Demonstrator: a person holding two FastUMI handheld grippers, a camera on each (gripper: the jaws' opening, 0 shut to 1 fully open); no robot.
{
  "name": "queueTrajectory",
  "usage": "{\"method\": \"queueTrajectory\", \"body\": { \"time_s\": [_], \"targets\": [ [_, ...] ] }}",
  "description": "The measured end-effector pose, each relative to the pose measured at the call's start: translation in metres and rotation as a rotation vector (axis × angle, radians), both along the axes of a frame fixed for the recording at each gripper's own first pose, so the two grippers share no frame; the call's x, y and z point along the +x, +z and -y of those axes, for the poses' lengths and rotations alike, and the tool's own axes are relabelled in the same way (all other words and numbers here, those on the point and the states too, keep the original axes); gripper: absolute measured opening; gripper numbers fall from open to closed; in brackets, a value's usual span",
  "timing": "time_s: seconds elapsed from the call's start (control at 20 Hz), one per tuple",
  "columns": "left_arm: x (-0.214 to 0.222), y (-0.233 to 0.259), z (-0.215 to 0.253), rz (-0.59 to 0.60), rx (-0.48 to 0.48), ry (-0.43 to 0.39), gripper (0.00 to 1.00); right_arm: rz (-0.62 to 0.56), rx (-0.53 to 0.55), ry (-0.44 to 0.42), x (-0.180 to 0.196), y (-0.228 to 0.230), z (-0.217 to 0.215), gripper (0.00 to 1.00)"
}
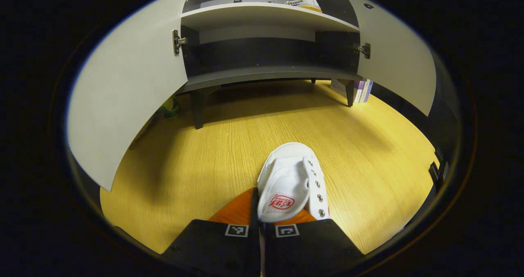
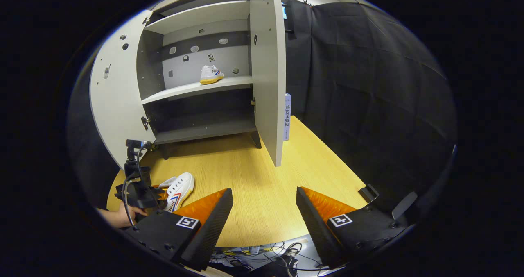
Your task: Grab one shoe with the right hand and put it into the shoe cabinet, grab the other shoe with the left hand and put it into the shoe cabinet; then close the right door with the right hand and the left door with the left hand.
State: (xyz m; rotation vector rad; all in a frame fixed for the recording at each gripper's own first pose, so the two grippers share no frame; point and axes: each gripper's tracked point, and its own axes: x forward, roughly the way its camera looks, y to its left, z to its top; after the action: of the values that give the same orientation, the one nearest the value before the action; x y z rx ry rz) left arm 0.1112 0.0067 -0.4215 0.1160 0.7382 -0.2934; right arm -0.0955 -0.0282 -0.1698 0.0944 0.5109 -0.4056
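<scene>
A white shoe (image 1: pixel 292 178) lies toe-forward on the wooden surface (image 1: pixel 229 146) in front of the open shoe cabinet (image 1: pixel 266 74). My left gripper (image 1: pixel 260 205) is shut on the shoe's heel-side collar. The right gripper view shows that left gripper (image 2: pixel 139 191), held by a hand (image 2: pixel 123 215), at the same shoe (image 2: pixel 180 189). A second white shoe (image 2: pixel 211 74) sits on the cabinet's middle shelf (image 2: pixel 196 89), also seen as the second shoe (image 1: pixel 305 2) in the left gripper view. My right gripper (image 2: pixel 264 193) hangs open over the wood, holding nothing. Both doors, the left door (image 1: pixel 127 88) and the right door (image 1: pixel 395 64), stand wide open.
Books (image 2: pixel 287 121) stand beside the cabinet's right leg, behind the right door (image 2: pixel 268 72). A green object (image 1: pixel 170 107) sits under the left door. Black cloth (image 2: pixel 368 88) walls the right side. Cables (image 2: pixel 266 262) hang below the near edge of the wood.
</scene>
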Motion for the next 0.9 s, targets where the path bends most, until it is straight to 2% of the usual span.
{"method": "queueTrajectory", "body": {
  "time_s": [0.1,0.25,0.55,0.7,0.9],
  "targets": [
    [-0.004,0.005,-0.001,-0.03,-0.027,0.027,0.06,0.023,-0.006,0.013,0.002,0.007,0.004,0.99],
    [-0.017,0.036,0.0,0.004,-0.026,0.038,0.05,0.029,-0.009,0.038,0.004,0.014,0.014,0.99],
    [-0.025,0.158,0.013,0.159,-0.014,0.037,0.05,0.084,-0.003,0.082,0.007,0.04,0.047,0.99],
    [-0.013,0.221,0.022,0.21,-0.025,0.061,0.05,0.129,-0.016,0.102,0.014,0.054,0.069,0.99],
    [0.029,0.298,0.032,0.268,-0.049,0.104,0.05,0.184,-0.029,0.118,0.023,0.069,0.097,0.99]
  ]
}}
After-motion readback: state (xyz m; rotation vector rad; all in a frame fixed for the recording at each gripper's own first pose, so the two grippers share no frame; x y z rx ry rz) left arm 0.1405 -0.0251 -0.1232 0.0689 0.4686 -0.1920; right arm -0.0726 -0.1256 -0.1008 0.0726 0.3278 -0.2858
